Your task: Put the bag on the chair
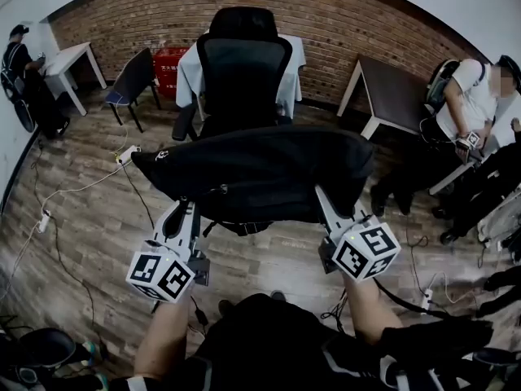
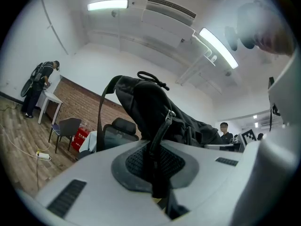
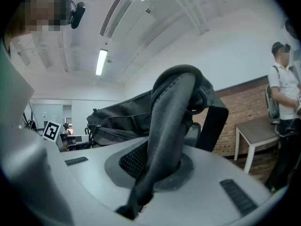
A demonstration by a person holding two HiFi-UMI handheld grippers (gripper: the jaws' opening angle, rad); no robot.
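A black bag (image 1: 260, 173) hangs in the air between my two grippers, just in front of a black office chair (image 1: 242, 63) whose mesh back rises behind it. My left gripper (image 1: 186, 217) is shut on a thin strap at the bag's left end; in the left gripper view that strap (image 2: 157, 149) runs down between the pads, with the bag (image 2: 150, 102) above. My right gripper (image 1: 332, 210) is shut on a padded strap at the bag's right end, which is seen as a thick grey band (image 3: 169, 117) in the right gripper view. The bag hides the chair's seat.
Behind the chair stand a cloth-covered table (image 1: 189, 68), a red crate (image 1: 169, 59) and a grey chair (image 1: 134, 76). A white desk (image 1: 73, 59) is at the far left, a dark table (image 1: 395, 92) at the right with a person (image 1: 468, 96) beside it. Cables and a power strip (image 1: 126, 155) lie on the floor.
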